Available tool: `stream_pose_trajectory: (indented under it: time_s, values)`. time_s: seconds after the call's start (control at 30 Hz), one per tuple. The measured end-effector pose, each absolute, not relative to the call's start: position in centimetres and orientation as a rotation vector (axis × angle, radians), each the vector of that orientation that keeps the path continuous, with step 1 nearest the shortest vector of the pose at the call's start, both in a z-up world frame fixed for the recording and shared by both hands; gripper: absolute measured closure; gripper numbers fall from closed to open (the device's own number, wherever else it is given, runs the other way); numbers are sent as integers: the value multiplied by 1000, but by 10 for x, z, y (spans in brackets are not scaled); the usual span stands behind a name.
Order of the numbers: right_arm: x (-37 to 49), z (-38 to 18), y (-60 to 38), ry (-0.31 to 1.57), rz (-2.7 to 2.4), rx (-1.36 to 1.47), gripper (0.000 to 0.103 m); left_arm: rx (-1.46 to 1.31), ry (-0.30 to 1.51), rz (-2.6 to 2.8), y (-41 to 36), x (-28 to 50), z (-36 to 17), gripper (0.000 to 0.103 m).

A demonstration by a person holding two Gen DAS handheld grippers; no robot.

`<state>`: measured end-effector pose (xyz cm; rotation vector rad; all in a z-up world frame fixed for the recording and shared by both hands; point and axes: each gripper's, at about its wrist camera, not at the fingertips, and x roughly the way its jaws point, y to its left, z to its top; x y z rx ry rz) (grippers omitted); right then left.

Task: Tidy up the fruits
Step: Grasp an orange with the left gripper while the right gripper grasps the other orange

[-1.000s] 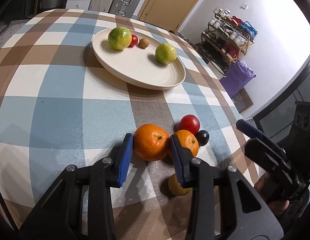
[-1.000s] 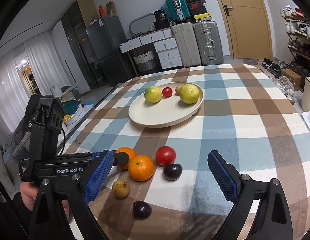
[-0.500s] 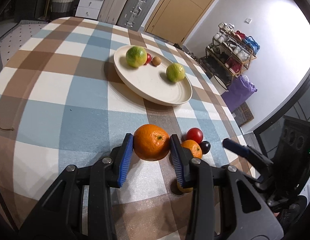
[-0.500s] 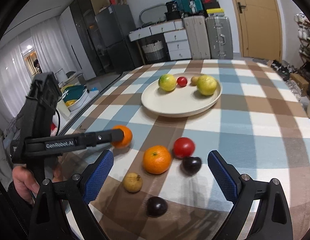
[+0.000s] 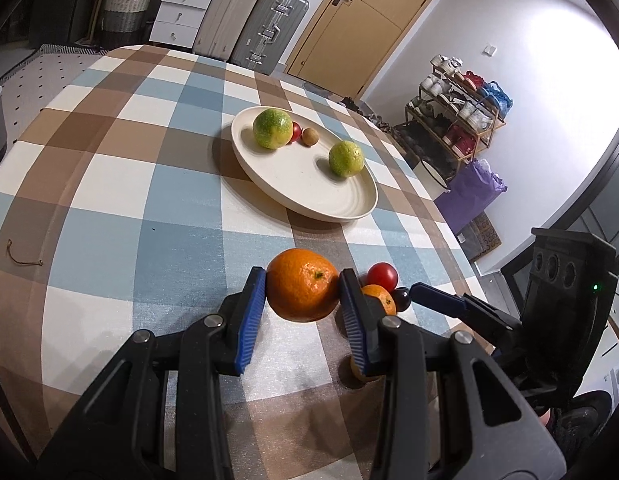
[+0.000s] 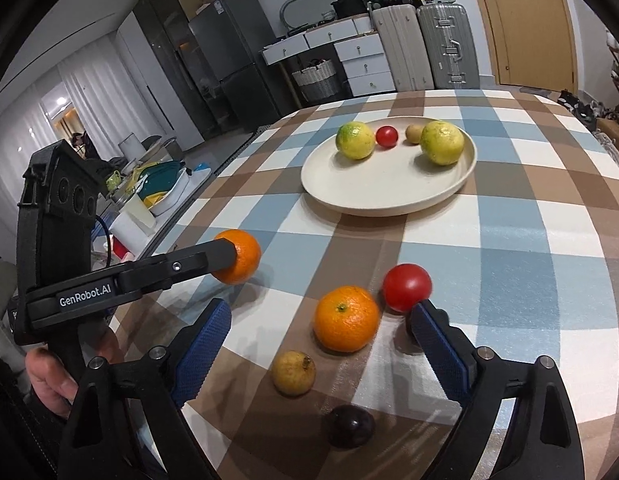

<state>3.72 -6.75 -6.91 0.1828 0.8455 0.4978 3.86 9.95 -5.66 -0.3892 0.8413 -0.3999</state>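
While the left tongs (image 5: 302,297) pinch a round orange mandarin (image 5: 302,285) above the checked tabletop (image 5: 109,184), the right tongs (image 6: 321,334), jaws closing (nothing gripped yet), straddle a second orange mandarin (image 6: 346,318) near the cream round plate (image 6: 389,196).

Bright indoor light blows out the white wall (image 5: 549,40) at two o'clock. Fisheye bending darkens the corners. The red tomato (image 6: 407,287) looks slightly blurred.
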Motion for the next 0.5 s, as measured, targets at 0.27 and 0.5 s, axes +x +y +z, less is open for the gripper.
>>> stream_pose_trajectory:
  time_s: [0.27,0.5]
  values:
    - [42,-74,-54,903,489,153,26,-409,844,-393,108,39,-60,69]
    - [52,-87,-51,967,416,110,34,-410,848,-387,111,39,-62,69]
